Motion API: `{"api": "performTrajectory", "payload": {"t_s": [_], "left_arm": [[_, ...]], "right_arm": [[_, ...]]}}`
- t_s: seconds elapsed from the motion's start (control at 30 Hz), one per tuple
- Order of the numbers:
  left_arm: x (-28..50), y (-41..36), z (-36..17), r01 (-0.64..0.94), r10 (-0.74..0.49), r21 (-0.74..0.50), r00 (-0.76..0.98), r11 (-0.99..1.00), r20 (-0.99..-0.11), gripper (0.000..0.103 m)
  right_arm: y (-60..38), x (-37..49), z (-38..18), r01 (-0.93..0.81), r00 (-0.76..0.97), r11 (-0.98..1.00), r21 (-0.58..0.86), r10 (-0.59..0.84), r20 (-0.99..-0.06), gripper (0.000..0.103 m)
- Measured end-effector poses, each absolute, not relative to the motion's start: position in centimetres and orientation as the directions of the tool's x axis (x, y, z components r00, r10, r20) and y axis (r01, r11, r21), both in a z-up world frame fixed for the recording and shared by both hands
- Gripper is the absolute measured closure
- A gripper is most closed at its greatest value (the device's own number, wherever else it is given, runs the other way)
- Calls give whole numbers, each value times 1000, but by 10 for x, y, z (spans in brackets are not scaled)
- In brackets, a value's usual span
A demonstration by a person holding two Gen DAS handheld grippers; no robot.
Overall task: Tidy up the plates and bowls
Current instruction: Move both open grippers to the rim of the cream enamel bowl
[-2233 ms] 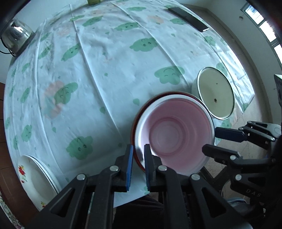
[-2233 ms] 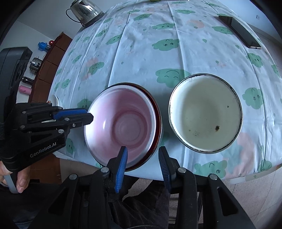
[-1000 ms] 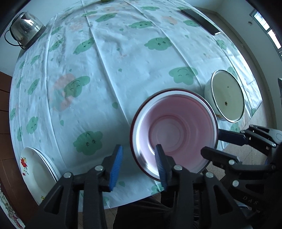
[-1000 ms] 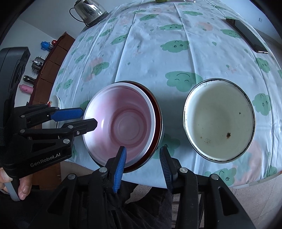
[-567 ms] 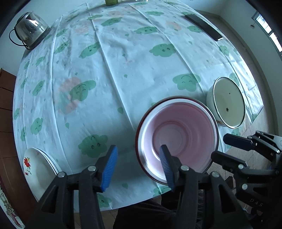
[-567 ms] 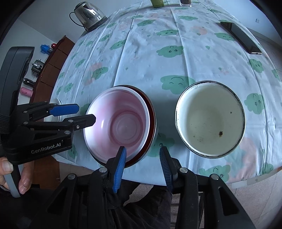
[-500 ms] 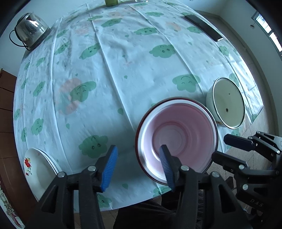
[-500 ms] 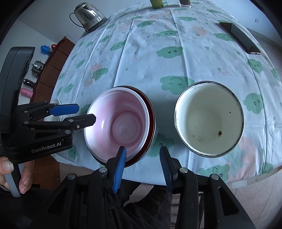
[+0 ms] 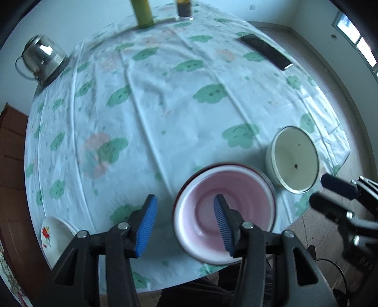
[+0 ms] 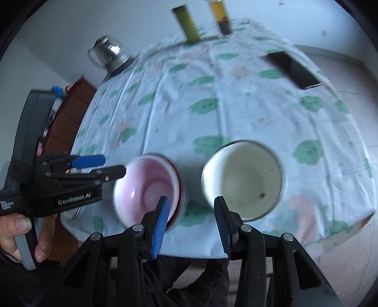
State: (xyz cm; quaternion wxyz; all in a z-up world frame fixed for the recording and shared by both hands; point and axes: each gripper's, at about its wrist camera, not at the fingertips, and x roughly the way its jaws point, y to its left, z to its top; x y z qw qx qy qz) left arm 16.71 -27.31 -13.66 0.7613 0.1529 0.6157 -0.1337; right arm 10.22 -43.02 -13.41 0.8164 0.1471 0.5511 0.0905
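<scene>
A pink bowl [image 9: 250,203] sits nested in a dark-red-rimmed bowl near the table's front edge, also seen in the right wrist view [image 10: 146,186]. To its right stands a cream enamel bowl [image 9: 295,158] [image 10: 245,181] with dark specks inside. My left gripper [image 9: 184,197] hovers open above the pink bowl's left rim; no pad touches it. It shows from the side in the right wrist view [image 10: 114,164], held by a hand. My right gripper [image 10: 191,199] is open and empty, over the gap between the two bowls, and appears at the right edge of the left wrist view [image 9: 319,190].
A white plate with a red flower [image 9: 54,233] lies at the front left edge. At the far side stand a steel kettle [image 9: 40,59], a green bottle [image 9: 141,11] and a glass of dark liquid [image 9: 183,9]. A black phone [image 9: 264,50] lies far right. The cloth has green cloud prints.
My left jaws let go of the pink bowl's rim and spread wider. Both grippers have lifted and tipped upward, so the far table edge with bottle and glass has come into view.
</scene>
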Motion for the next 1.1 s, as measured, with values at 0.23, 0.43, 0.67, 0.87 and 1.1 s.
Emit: {"api": "performTrajectory", "payload": {"t_s": [0.23, 0.43, 0.67, 0.87, 1.1], "left_arm": [[172, -319, -135, 477, -47, 58, 206, 877, -977, 53], [177, -355, -146, 533, -63, 37, 168, 845, -984, 53], [183, -382, -172, 566, -40, 30, 111, 824, -993, 63], [187, -391, -189, 575, -25, 13, 59, 818, -998, 75], [184, -403, -204, 604, -12, -8, 3, 797, -1000, 94]], "right_arm": [[-471, 98, -140, 132, 396, 948, 291, 218, -892, 61], [-490, 94, -154, 186, 378, 945, 271, 185, -907, 61], [-502, 98, -174, 212, 354, 938, 273, 186, -916, 61], [-502, 103, -183, 198, 349, 932, 305, 224, -910, 74], [-501, 107, -189, 186, 341, 926, 329, 253, -905, 87]]}}
